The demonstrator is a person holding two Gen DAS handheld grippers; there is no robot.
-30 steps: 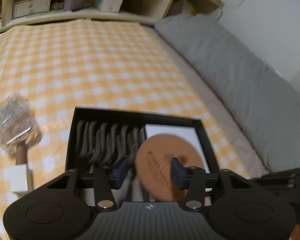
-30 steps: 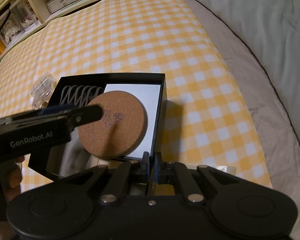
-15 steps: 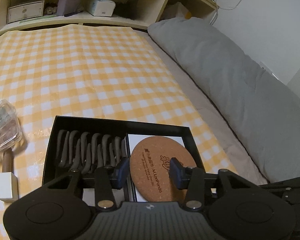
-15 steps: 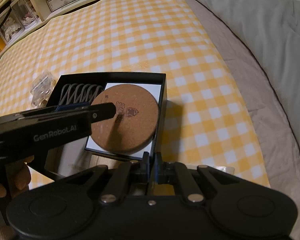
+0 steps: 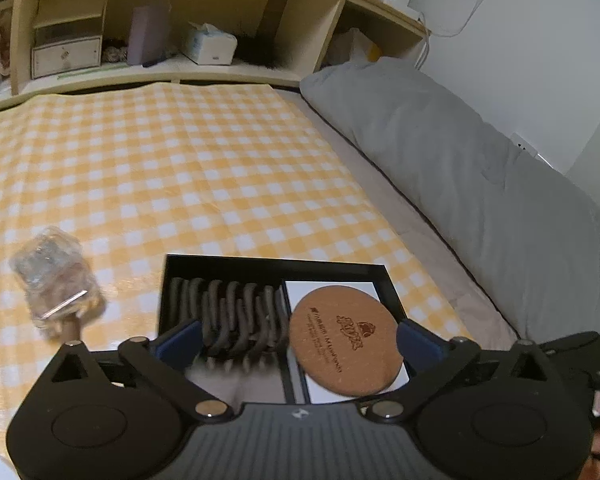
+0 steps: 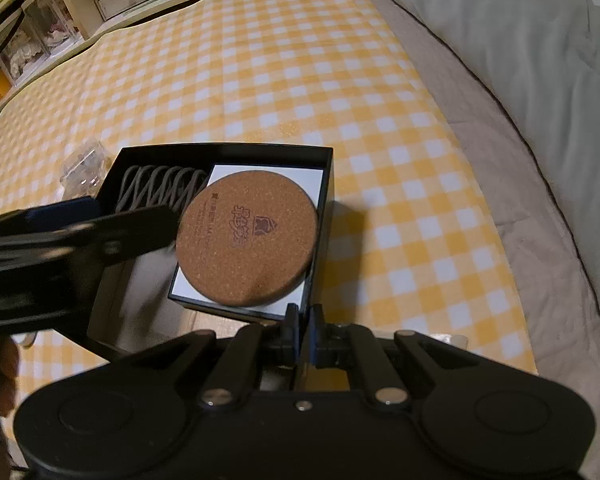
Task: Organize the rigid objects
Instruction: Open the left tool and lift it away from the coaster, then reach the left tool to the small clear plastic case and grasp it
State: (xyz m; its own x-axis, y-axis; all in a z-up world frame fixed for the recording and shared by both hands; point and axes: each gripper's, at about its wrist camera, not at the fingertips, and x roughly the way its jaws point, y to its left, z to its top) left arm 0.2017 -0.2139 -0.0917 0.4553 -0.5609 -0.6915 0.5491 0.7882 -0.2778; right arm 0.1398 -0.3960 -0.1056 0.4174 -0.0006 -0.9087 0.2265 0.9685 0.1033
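**Cork coaster lies in black box as left tool's jaws swing wide**

A round cork coaster [image 5: 343, 340], stamped with a dark logo, lies on a white card [image 6: 306, 178] in the right-hand part of a shallow black box [image 5: 388, 280], low and centre in the left wrist view. In the right wrist view the coaster [image 6: 246, 238] covers most of the card, its near edge overhanging the card's lower border. The box's left-hand part holds a row of grey curved pieces [image 5: 236, 312], standing on edge side by side.

The left tool [image 5: 300, 340] hangs over the box with its jaws opening, the blue pads [image 5: 418, 344] far apart; the coaster sits between them, and no pad presses on it. From the right wrist view the same tool enters as a dark, blurred bar from the left edge, its tip just beside the coaster's left rim. The right tool [image 6: 302, 328] is closed at the bottom centre of its own view, its fingers clamped on the near wall of the box [image 6: 220, 148].

The box rests on a yellow-and-white checked cloth [image 5: 160, 168] spread over a bed. A crumpled clear plastic packet [image 5: 54, 276] lies on the cloth to the left of the box. A grey duvet [image 5: 480, 184] runs along the right side, and pale wooden shelves [image 5: 172, 68] with a tissue box cross the top of the frame.
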